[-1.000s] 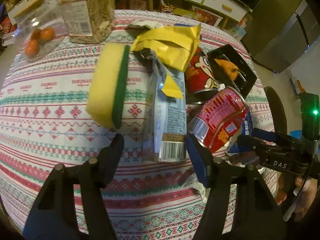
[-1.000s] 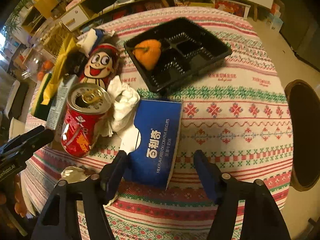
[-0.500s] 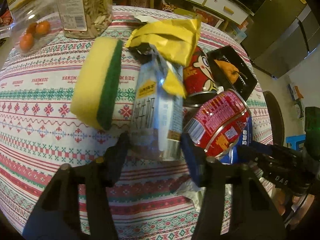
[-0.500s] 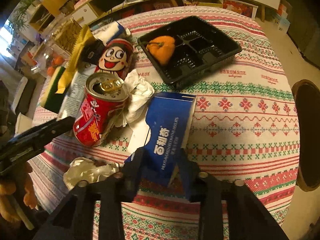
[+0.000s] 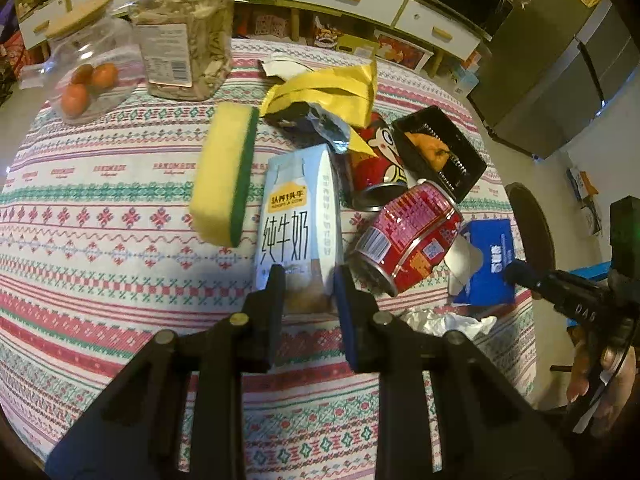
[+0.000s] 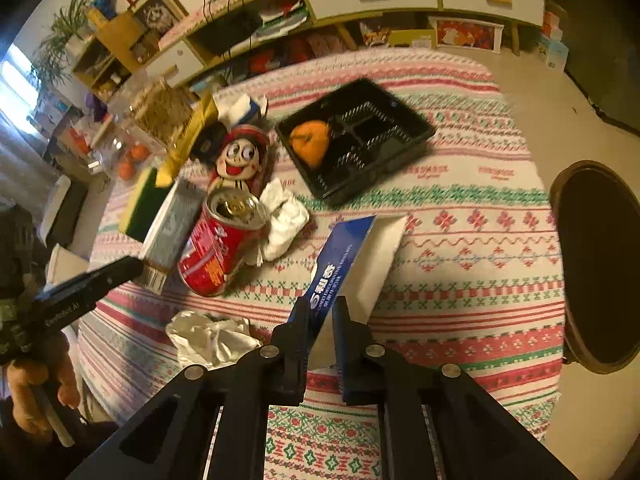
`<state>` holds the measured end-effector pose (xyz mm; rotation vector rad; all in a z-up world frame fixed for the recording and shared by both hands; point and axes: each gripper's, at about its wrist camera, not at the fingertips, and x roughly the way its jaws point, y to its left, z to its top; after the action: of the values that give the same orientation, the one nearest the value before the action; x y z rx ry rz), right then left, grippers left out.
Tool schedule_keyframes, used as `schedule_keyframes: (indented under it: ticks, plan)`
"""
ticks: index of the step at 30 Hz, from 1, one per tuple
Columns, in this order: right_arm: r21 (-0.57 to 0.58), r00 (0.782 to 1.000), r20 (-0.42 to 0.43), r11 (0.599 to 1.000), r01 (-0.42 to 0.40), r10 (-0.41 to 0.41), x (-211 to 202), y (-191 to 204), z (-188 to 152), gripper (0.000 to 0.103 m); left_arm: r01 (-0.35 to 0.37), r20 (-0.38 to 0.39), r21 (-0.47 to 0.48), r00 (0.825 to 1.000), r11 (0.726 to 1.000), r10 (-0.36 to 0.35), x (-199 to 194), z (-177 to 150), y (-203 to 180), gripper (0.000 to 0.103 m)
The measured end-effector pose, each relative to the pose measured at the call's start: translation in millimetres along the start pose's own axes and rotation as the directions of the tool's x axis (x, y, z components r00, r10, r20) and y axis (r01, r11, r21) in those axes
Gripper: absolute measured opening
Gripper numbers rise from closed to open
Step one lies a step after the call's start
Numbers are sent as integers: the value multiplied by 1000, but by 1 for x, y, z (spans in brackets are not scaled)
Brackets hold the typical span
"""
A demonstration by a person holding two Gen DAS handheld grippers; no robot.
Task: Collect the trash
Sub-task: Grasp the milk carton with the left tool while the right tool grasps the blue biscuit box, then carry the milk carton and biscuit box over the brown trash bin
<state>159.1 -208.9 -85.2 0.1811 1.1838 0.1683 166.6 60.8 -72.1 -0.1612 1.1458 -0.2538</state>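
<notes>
Left wrist view, left to right. Upper left of the frame: a glass jar [image 5: 86,76] holding small orange fruits and a tall plastic jar [image 5: 186,32] of dry pieces; neither reads as trash. Centre left: a yellow-and-green sponge [image 5: 226,174] lying on the patterned tablecloth [image 5: 80,216].

Lower centre: the left gripper [image 5: 309,286] has just been closing its jaws, and both pads now press the bottom end of the milk carton [image 5: 298,224]. The carton is thin paperboard, probably empty and light; it will crush under hard pressure, so the grip belongs on the stiffer folded base, where it is now.

Right of the carton: a yellow wrapper [image 5: 332,90] above, a red cartoon-face can [image 5: 380,160], an opened red drink can [image 5: 408,240] on its side, and a black plastic tray [image 5: 460,152] holding orange peel. The cans are thin-walled, smooth and round, and likely to roll; judged best taken across the body.

Right wrist view, left to right. Lower left: crumpled white tissue [image 6: 212,336], soft and weightless. Lower centre: the right gripper [image 6: 320,320] has just been closing its jaws and now pinches the near edge of the blue biscuit box [image 6: 344,264], which stands tilted on edge above the cloth. The box is open, flat card: light, flexible, prone to swing from a single-edge pinch.
</notes>
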Motion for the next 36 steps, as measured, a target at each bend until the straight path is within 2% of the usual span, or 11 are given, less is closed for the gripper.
schedule_keyframes:
  ticks: [4,7,9,11,13,14,19,25,28,30,36]
  plan:
    - [16,999,33,1000,-13,12,-12,1,4,11,13,-1,-7,1000,1000,-13,-10,-5,4,27]
    - [21,999,35,1000,-16,16,-19,-4,4,11,5,-69,20,998,1000,-4,-3,-12,2,27]
    - [40,1000,17,999,-10,10,-16,-11,2,12,-24,-95,16,995,1000,26,4,-13,4,49]
    - [60,1000,-15,998,15,-14,-8,-18,0,25,-37,-85,7,996,999,38,7,-10,5,73]
    - [76,999,-26,997,26,-24,0,-22,0,64,-38,-67,-2,997,999,38,9,-5,6,75]
    - [80,999,-26,997,23,-21,2,-23,0,70,-29,-69,-5,997,1000,29,12,-3,7,75]
    - [73,998,-53,996,49,-45,23,-19,6,71,2,-127,-36,992,999,-7,34,1,6,75]
    - [37,988,-104,992,122,-118,51,-14,5,67,-33,-161,-6,986,999,32,53,-1,-3,75]
    - [3,983,-105,988,154,-153,58,-10,2,52,-23,-173,-9,985,1000,21,56,-2,-6,58]
    - [-19,984,-98,989,146,-148,55,-6,3,39,-41,-150,8,988,999,42,52,-3,-11,58]
    - [-39,990,-52,991,130,-132,32,-4,2,39,-84,-43,22,995,996,85,19,-2,-16,57]
